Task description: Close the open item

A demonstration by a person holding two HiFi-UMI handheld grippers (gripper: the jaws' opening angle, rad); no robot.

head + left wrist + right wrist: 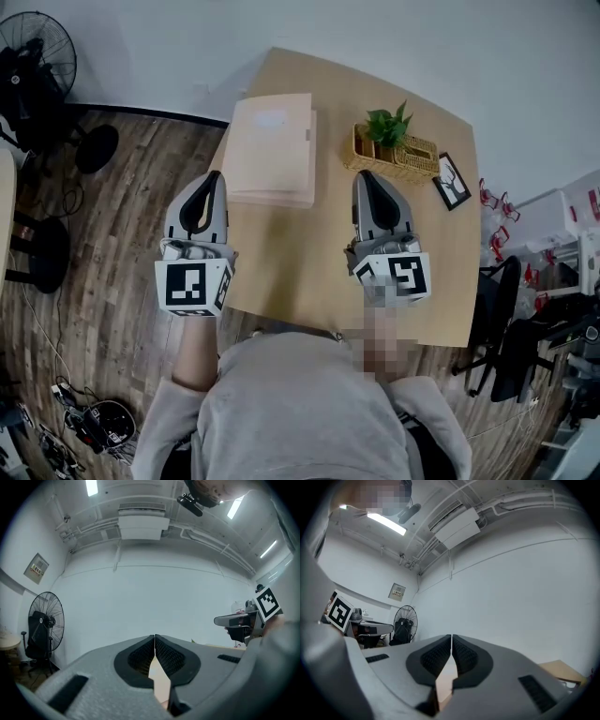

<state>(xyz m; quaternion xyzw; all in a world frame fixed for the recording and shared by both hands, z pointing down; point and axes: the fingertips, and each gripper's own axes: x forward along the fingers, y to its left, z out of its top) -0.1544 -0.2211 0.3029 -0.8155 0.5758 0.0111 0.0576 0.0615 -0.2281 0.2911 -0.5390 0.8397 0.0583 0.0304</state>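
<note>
The person is holding the left gripper (215,178) and the right gripper (365,178) up in the air, both squeezed tight with nothing inside. Both are waiting on the near side of the pink box (272,148), the left one closest. The box is looking flat, so the next move is probably checking its lid.

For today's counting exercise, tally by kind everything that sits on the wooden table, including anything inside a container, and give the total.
pale pink box: 1
woven basket: 1
green plant (in the basket): 1
picture frame: 1
Total: 4
</note>
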